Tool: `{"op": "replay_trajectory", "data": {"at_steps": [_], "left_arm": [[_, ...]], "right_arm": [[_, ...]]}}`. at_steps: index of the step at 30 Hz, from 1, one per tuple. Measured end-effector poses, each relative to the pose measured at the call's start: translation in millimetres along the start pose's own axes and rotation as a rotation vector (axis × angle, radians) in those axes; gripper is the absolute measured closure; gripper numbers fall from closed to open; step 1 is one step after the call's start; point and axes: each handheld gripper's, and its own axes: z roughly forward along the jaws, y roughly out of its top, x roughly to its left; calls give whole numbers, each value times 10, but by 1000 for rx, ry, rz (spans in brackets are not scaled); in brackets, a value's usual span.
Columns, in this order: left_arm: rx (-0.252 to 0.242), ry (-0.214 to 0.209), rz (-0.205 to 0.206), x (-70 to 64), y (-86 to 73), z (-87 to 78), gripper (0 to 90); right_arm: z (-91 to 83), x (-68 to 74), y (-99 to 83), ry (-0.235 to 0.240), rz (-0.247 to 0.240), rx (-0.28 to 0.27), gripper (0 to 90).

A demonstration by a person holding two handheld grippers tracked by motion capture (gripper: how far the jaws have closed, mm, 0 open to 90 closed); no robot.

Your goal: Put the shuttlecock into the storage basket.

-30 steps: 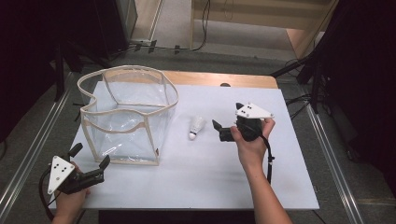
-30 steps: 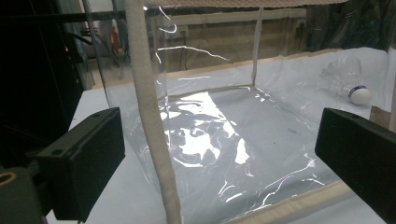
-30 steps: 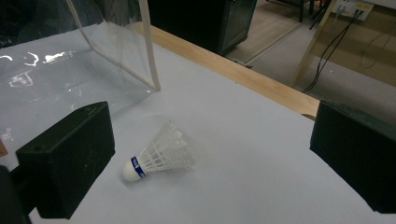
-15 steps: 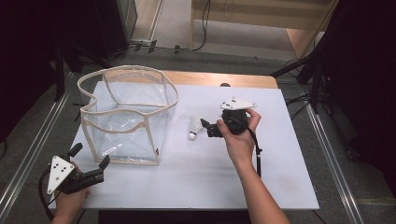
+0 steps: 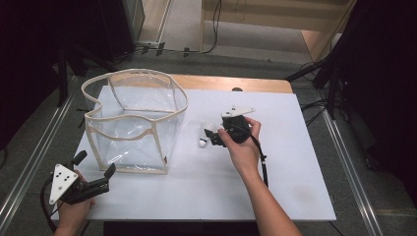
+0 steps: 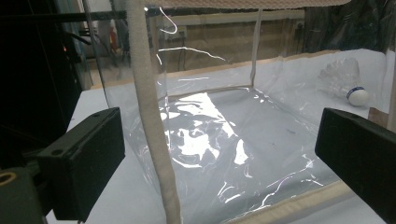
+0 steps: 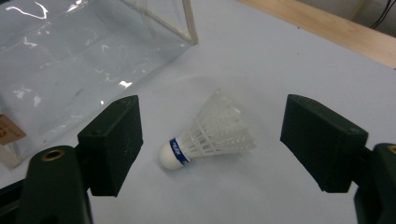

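Two grippers on the white table (image 5: 295,187). Right gripper (image 5: 212,137) sits mid-table, jaws spread wide either side of the shuttlecock (image 5: 203,139), not touching it, nothing held. Shuttlecock (image 7: 205,135) lies on its side, cork toward the near-left in the right gripper view, just right of the clear bag (image 5: 135,123). Left gripper (image 5: 93,169) at the front-left corner, jaws wide apart, empty, aimed at the bag's corner seam (image 6: 149,116). Bag stands upright, mouth open, nothing visible inside.
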Motion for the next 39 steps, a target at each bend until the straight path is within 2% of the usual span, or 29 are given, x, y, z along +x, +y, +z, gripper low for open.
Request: {"op": "replay_trajectory", "data": {"at_steps": [1, 3, 5, 8, 10, 11, 12, 13, 15, 16, 17, 19, 20, 26, 32, 39], "left_arm": [[0, 0, 0, 0, 0, 0, 23], [0, 0, -1, 1, 0, 0, 23], [0, -1, -1, 1, 0, 0, 23], [0, 0, 0, -1, 0, 1, 23], [0, 0, 0, -1, 0, 1, 23], [0, 0, 0, -1, 0, 1, 23], [1, 0, 1, -1, 0, 1, 23], [1, 0, 1, -1, 0, 1, 23], [1, 0, 1, -1, 0, 2, 23], [1, 0, 0, -2, 0, 2, 23], [1, 0, 1, -1, 0, 1, 23], [1, 0, 0, -1, 0, 1, 23], [0, 0, 0, -1, 0, 1, 23], [0, 0, 0, -1, 0, 1, 23], [2, 0, 2, -1, 1, 2, 23], [3, -1, 3, 0, 1, 3, 23]], "right_arm": [[0, 0, 0, 0, 0, 0, 191], [47, -17, -42, 3, 10, 26, 271], [65, -25, -57, 3, 12, 41, 301], [125, -50, -97, -19, 21, 83, 385], [165, -61, -118, -33, 14, 111, 504], [186, -51, -130, -66, 9, 126, 528], [229, -52, -152, -81, 2, 147, 612], [229, -52, -152, -81, 2, 147, 612], [269, -63, -174, -72, 7, 177, 706], [305, -82, -193, -60, 18, 204, 803], [305, -82, -193, -60, 18, 204, 803], [342, -110, -213, -52, 38, 228, 868], [371, -131, -226, -47, 52, 242, 880], [463, -143, -249, -59, 44, 288, 881], [542, -159, -250, -61, 55, 296, 881], [577, -122, -177, -48, 34, 280, 881]]}}
